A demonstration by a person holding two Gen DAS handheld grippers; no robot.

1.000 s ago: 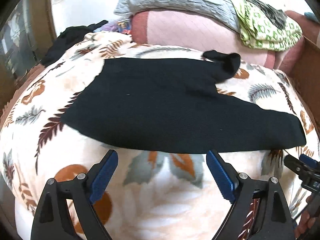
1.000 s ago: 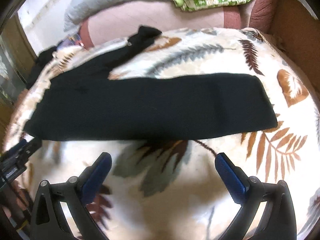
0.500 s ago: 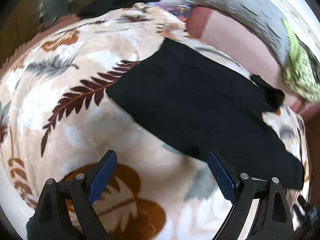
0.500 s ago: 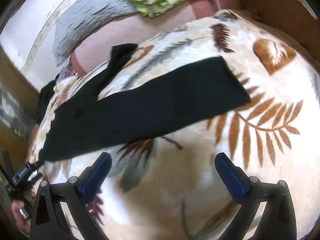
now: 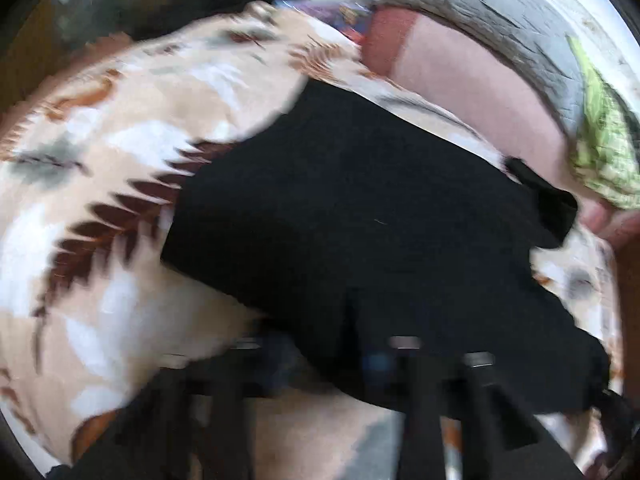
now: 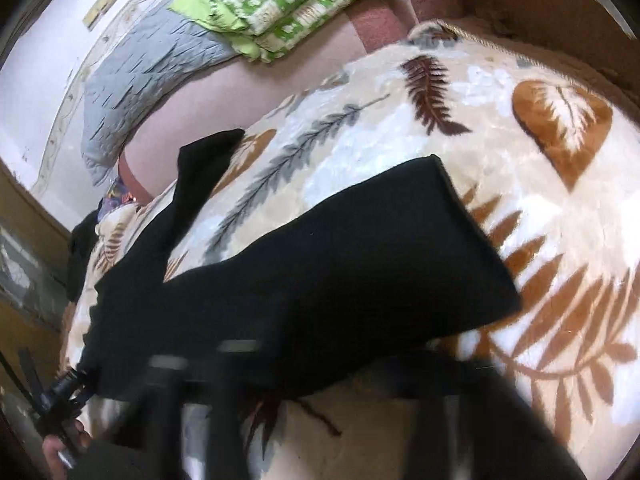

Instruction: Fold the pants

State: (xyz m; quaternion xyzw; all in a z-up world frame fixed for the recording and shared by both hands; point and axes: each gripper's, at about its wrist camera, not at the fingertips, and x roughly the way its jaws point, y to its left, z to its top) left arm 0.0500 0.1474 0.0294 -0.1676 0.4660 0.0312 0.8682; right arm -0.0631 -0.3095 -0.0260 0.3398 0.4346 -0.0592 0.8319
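Leaf-print blanket [image 6: 500,92] is lying under black pants [image 6: 340,272].
Left gripper [image 5: 344,364] is closing on their near edge; right gripper [image 6: 304,364] is pinched shut there.

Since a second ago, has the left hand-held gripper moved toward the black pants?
Yes. The left hand-held gripper has come forward over the leaf-print blanket to the near edge of the black pants, its jaws closing there.

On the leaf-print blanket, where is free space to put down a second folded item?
Free: the leaf blanket beyond the hem end of the black pants, toward the brown wall, and the patch left of the pants' wide end. Crowded: the far edge, with the grey quilt and green quilt.
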